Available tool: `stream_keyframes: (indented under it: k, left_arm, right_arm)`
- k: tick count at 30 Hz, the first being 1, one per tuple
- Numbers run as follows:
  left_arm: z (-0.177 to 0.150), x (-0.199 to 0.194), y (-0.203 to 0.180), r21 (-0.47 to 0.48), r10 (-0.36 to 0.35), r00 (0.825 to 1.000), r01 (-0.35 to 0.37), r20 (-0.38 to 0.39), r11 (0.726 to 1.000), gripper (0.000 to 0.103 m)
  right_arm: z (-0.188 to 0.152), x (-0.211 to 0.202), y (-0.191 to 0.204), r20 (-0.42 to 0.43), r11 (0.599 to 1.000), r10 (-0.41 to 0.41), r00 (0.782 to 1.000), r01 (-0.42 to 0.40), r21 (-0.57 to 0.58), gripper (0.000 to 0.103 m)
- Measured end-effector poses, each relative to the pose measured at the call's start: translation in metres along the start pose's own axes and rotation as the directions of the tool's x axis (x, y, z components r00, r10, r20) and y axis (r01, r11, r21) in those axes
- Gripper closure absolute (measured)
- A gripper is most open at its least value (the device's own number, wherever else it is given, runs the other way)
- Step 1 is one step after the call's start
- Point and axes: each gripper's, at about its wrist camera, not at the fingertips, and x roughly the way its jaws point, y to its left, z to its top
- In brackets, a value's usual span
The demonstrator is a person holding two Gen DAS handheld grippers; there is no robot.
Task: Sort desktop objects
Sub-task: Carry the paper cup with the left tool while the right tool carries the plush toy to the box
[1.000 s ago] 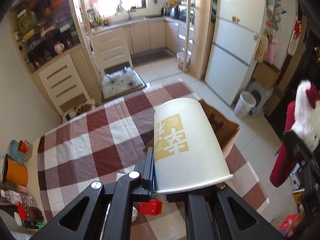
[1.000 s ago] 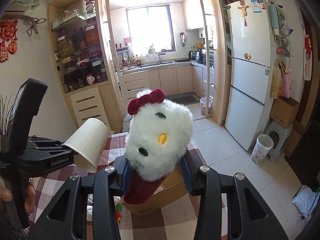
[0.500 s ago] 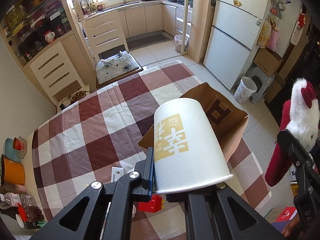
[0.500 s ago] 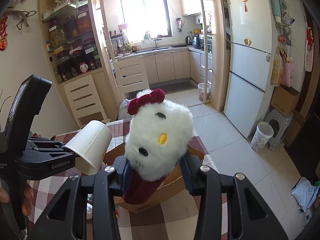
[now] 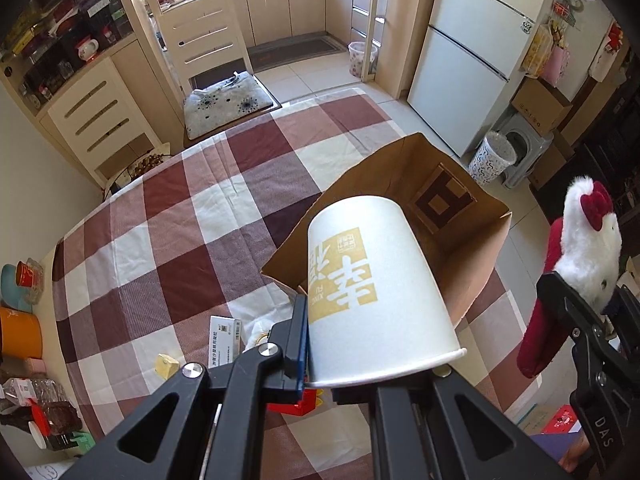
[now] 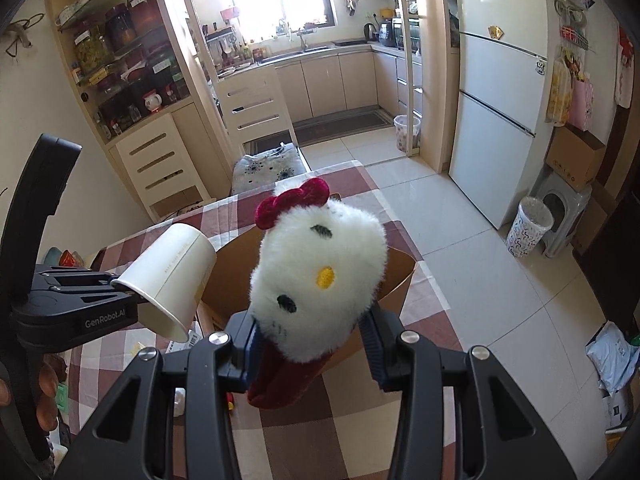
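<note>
Left hand-held gripper (image 5: 372,354) pinching a white paper cup (image 5: 376,292) near its rim, cup tilted with the closed base pointing away and gold lettering on the side. Held in the air above the near edge of an open brown cardboard box (image 5: 472,216), which sits on the right part of the bench (image 5: 168,240) under a red-and-white checked cloth. Seen from the right wrist, same cup (image 6: 172,276) at the left, mouth angled down and toward the camera, clamped in the left hand-held gripper (image 6: 120,292).

Right hand-held gripper (image 6: 312,344) pinching a white plush toy (image 6: 316,284) with a red bow, yellow nose and dark red body; fingers (image 6: 250,344) pressed into the fluff on both sides. Toy hanging in the air over the near right side of the box (image 6: 236,268). From the left wrist, toy (image 5: 584,248) at the far right, beyond the box's right wall, off past the bench edge.

On the cloth near the left hand-held gripper: a white printed packet (image 5: 225,338), a small yellow piece (image 5: 166,365), a red item (image 5: 296,402) mostly hidden under the finger. At the bench's left edge, an orange container (image 5: 18,334) and a plastic bottle (image 5: 44,400). Beyond the bench, a chair with a floral cushion (image 5: 228,104), a white fridge (image 5: 472,56) at the right and a patterned bin (image 5: 492,158) on the tiled floor.
</note>
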Motion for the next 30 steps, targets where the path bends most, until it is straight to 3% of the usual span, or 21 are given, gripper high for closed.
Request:
stream_keyframes:
  k: [20,30]
  left_arm:
    - [0.008,0.025,0.004,-0.022,0.002,0.999,-0.003,-0.047,1.0,0.095]
    - [0.012,0.028,0.001,-0.015,0.003,0.999,-0.004,-0.049,1.0,0.095]
  right_arm:
    - [0.002,0.033,-0.003,-0.088,1.0,0.0,0.996,0.0,-0.001,0.059]
    - [0.003,0.039,-0.002,-0.091,1.0,0.001,0.996,-0.001,-0.007,0.059]
